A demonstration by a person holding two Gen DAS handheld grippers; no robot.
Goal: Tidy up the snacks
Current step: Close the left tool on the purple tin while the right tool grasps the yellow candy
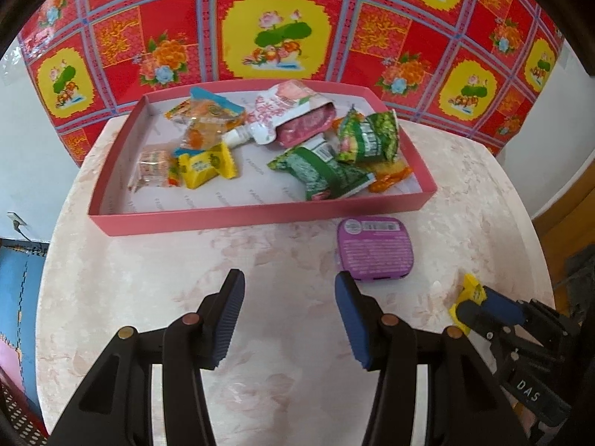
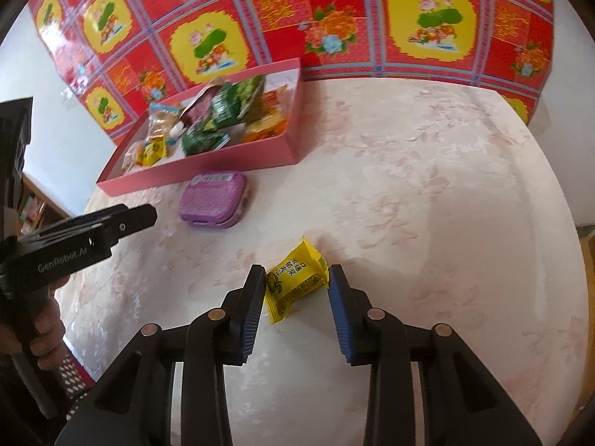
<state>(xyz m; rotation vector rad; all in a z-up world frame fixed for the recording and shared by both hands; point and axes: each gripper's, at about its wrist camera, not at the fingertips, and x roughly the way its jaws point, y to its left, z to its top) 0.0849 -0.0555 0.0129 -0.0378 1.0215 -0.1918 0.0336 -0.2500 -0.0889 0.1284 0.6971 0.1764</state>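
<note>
My right gripper [image 2: 295, 275] is shut on a yellow snack packet [image 2: 293, 282] that lies on the pale round table; both pads press its sides. In the left wrist view the same packet [image 1: 470, 288] peeks out at the right gripper's tips [image 1: 479, 299]. My left gripper [image 1: 289, 278] hovers open over bare table with nothing between its fingers. A purple flat tin [image 1: 373, 247] lies just ahead of its right finger, in front of the pink tray [image 1: 260, 215]. The tray holds several snacks: green packets [image 1: 323, 173], a pink pouch [image 1: 293, 119], a yellow packet [image 1: 202, 161] and orange candies.
A red, yellow and blue flowered cloth [image 1: 282, 33] hangs behind the marbled table [image 2: 409, 186]. The pink tray [image 2: 208, 171] and purple tin [image 2: 214, 199] sit at the far left in the right wrist view, with the left gripper's body [image 2: 93, 230] and a hand [image 2: 44, 330] beside them.
</note>
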